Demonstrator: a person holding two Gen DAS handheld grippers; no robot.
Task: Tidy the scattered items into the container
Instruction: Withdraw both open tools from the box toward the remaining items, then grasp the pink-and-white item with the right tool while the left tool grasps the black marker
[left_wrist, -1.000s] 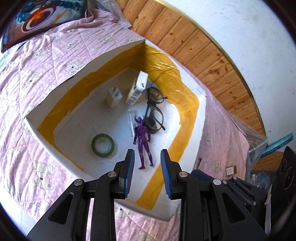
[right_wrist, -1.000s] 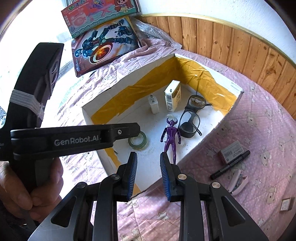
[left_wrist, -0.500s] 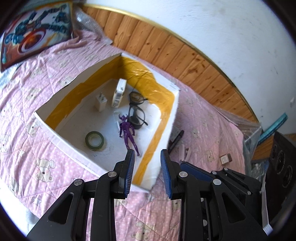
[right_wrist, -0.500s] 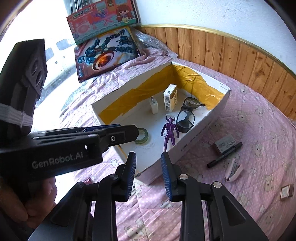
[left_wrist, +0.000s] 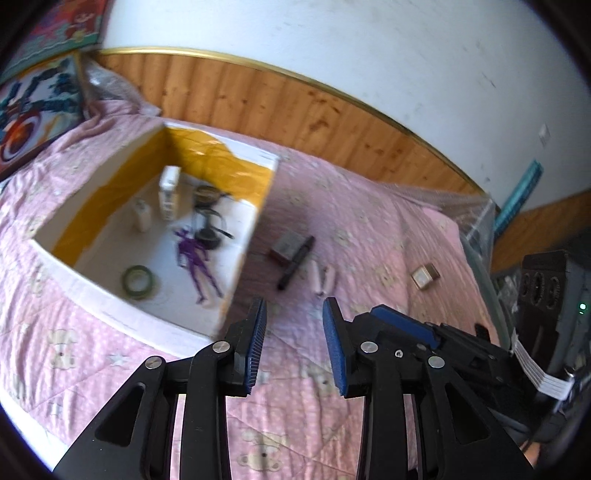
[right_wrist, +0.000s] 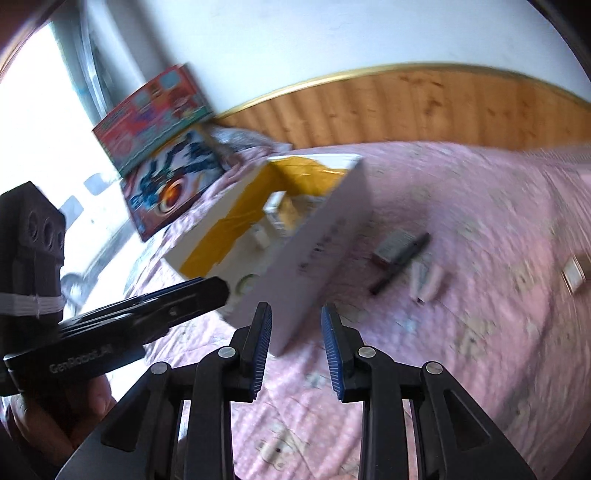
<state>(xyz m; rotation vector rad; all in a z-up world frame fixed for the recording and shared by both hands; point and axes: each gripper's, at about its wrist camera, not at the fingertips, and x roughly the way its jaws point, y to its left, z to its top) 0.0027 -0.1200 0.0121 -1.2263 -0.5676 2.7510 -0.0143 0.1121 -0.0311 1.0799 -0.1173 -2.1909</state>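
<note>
The left hand-held gripper (left_wrist: 293, 334) is hovering above the pink quilted bedspread with bear prints (left_wrist: 369, 229), its blue-padded jaws opening with nothing between them. The right hand-held gripper (right_wrist: 295, 338) is likewise hanging over the bedspread just near the container's near corner, its jaws parted and gripping nothing.

The white cardboard box lined with yellow tape (left_wrist: 110, 177) is sitting on the bed to the left, open at the top. Inside it are lying a purple horned toy figure (left_wrist: 195, 258), a green roll of tape (left_wrist: 138, 282) at the near side, a pair of black-framed glasses (left_wrist: 210, 218) toward the right wall, a small white plug adapter (left_wrist: 143, 218) and an upright white carton (left_wrist: 169, 192) toward the far side.

To the right of the box, on the bedspread, the scattered items are lying: a small brown-grey flat box (left_wrist: 287, 246), a black marker pen (left_wrist: 296, 262) touching it, a white folded clip-like piece (left_wrist: 323, 278) just beside the pen, and a small square tan block (left_wrist: 424, 276) well apart farther right.

Two colourful toy boxes (right_wrist: 166, 166) are leaning at the far left against the wall, above the wooden panelling (left_wrist: 295, 110). In the right wrist view, a person's hand (right_wrist: 55, 424) is holding the left tool's black handle at the near left.
</note>
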